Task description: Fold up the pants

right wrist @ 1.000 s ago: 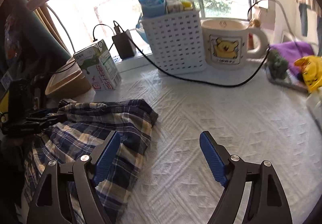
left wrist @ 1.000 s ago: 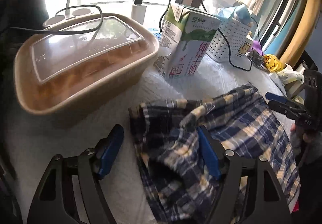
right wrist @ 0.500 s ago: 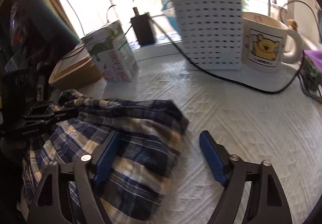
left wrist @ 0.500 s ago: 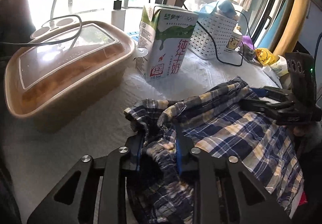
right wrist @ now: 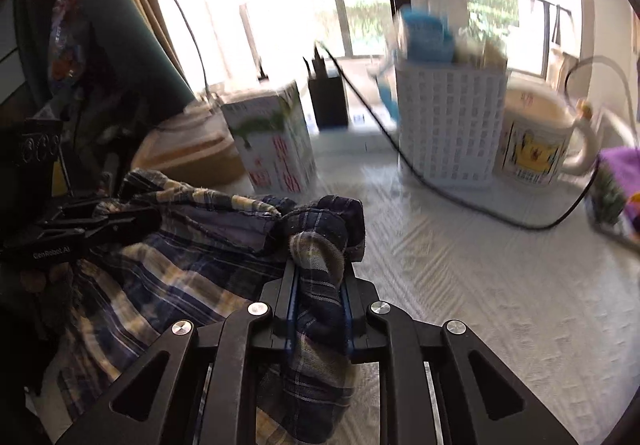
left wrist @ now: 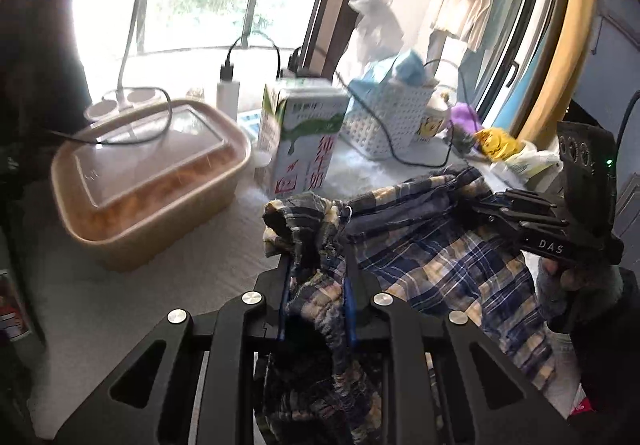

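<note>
**A:** Plaid cotton, navy and cream: the checked pants (left wrist: 440,257) now sit bunched in both tools. Half a second back the left gripper (left wrist: 316,297) had just pinched the gathered waistband while the right one was still spread over the cloth; now the right gripper (right wrist: 318,297) is pressed together on a wad of fabric too.

**B:** So both ends are held?

**A:** Yes. The garment hangs between the two grippers, sagging towards the white textured tablecloth (right wrist: 500,285), partly lifted. I judge the grasping finished and the fold itself about to begin, probably by carrying one end across to the other.

**B:** Anything in the way?

**A:** Ahead and left of the left gripper stands a tan lidded food tub (left wrist: 148,181); straight ahead, a green-and-white milk carton (left wrist: 300,141); further right, a white perforated basket (left wrist: 384,121) with a black cable (right wrist: 440,189) trailing past. Ahead and right of the right gripper is a cream mug with a yellow bear (right wrist: 536,141).

**B:** Any writing?

**A:** Red Chinese characters on the carton, seemingly "pure milk". "DAS" on the right tool's body, "GenRobot.AI" on the left one's.
</note>
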`<action>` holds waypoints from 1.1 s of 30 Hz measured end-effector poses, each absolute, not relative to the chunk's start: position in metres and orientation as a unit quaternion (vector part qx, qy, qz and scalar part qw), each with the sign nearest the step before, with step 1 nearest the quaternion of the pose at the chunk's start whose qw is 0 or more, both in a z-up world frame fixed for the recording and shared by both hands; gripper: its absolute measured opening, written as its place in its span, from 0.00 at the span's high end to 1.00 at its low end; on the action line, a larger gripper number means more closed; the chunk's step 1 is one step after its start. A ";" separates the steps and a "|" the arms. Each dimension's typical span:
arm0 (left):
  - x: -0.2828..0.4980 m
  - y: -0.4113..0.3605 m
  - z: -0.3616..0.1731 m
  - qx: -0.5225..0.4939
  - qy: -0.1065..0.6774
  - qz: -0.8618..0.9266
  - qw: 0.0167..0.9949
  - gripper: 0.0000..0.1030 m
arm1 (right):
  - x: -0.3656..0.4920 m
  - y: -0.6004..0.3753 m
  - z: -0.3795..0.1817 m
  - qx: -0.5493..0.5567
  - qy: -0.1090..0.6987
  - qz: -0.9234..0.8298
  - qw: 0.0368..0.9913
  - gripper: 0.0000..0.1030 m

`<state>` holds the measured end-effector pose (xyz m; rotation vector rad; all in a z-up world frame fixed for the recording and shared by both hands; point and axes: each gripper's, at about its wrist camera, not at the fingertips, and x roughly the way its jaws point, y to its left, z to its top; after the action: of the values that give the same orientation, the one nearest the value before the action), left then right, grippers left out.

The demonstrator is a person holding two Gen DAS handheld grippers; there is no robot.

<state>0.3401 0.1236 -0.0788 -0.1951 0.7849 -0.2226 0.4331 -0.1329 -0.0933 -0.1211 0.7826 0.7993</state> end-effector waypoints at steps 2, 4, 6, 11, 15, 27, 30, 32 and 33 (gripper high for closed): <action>0.333 0.122 -0.070 -0.093 0.372 -0.107 0.918 0.83 | 0.423 -0.135 -0.077 -0.061 0.352 0.380 0.853 0.84; 0.323 0.120 -0.058 -0.086 0.361 -0.099 0.923 0.84 | 0.409 -0.137 -0.060 -0.067 0.329 0.382 0.861 0.84; 0.311 0.118 -0.045 -0.077 0.351 -0.088 0.929 0.85 | 0.393 -0.136 -0.044 -0.070 0.309 0.387 0.866 0.84; 0.277 0.114 -0.010 -0.073 0.312 -0.077 0.944 0.86 | 0.359 -0.143 -0.005 -0.079 0.259 0.389 0.881 0.85; 0.249 0.110 0.018 -0.067 0.275 -0.074 0.956 0.87 | 0.329 -0.148 0.025 -0.080 0.222 0.392 0.889 0.85; 0.165 0.111 0.091 -0.035 0.187 -0.057 0.980 0.87 | 0.241 -0.153 0.104 -0.093 0.108 0.405 0.903 0.85; 0.146 0.119 0.100 -0.037 0.175 -0.052 0.982 0.87 | 0.224 -0.149 0.114 -0.097 0.092 0.415 0.900 0.85; 0.134 0.124 0.104 -0.034 0.169 -0.045 0.984 0.87 | 0.210 -0.145 0.121 -0.099 0.081 0.424 0.897 0.85; 0.127 0.126 0.106 -0.033 0.166 -0.041 0.985 0.87 | 0.205 -0.143 0.123 -0.100 0.076 0.428 0.895 0.85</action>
<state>0.1265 0.1256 0.1058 -0.0657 0.3337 -0.0824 0.2047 -0.1429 0.1226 -0.2082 0.1579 0.8869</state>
